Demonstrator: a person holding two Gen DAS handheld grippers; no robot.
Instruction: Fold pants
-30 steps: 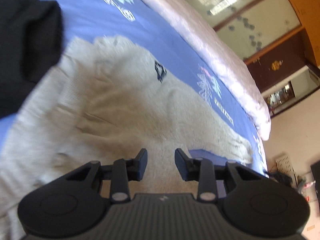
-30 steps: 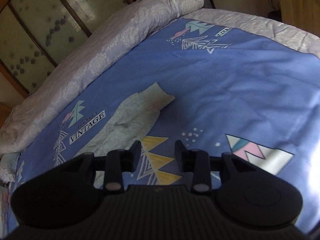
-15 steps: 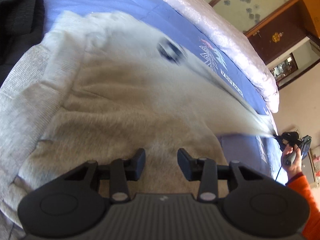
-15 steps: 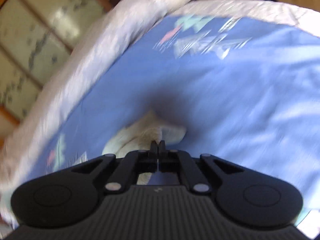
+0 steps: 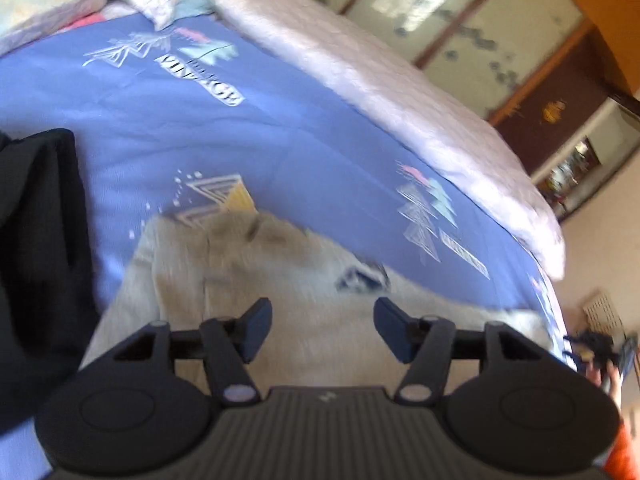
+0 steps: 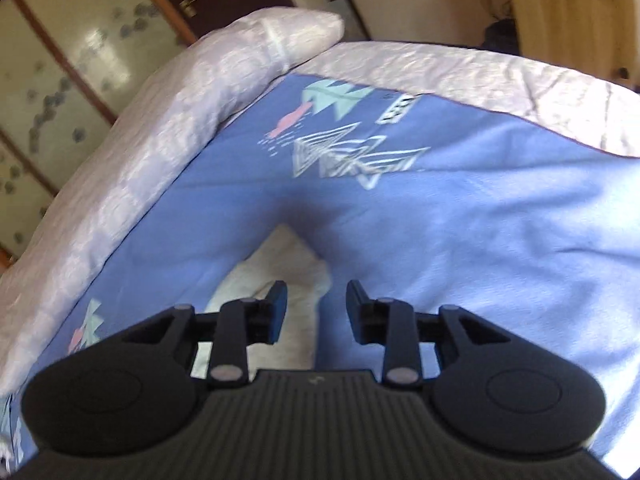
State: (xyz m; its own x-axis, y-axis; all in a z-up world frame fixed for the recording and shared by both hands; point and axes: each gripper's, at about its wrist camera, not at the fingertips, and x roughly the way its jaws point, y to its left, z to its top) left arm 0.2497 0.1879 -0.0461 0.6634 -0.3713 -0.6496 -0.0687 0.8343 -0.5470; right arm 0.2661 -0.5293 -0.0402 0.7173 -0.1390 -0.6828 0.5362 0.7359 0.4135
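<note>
Black garment (image 5: pixel 38 248) lay bunched at the far left on the blue printed bedspread (image 5: pixel 280 140). Just right of it, the beige pants (image 5: pixel 248 280) lay spread across the bedspread, a dark logo patch (image 5: pixel 362 278) showing near their upper edge. My left gripper (image 5: pixel 322 324) hung over the pants, jaws just opened wide, nothing between them, pads clear of the cloth. A pale quilted cover (image 5: pixel 380 92) bordered the bedspread beyond. At the far right, my right gripper (image 6: pixel 316 312) hovered over the pants' cuff end (image 6: pixel 286 272), jaws just reopened to a moderate gap, gripping nothing; the cuff lay below them on the bedspread.
</note>
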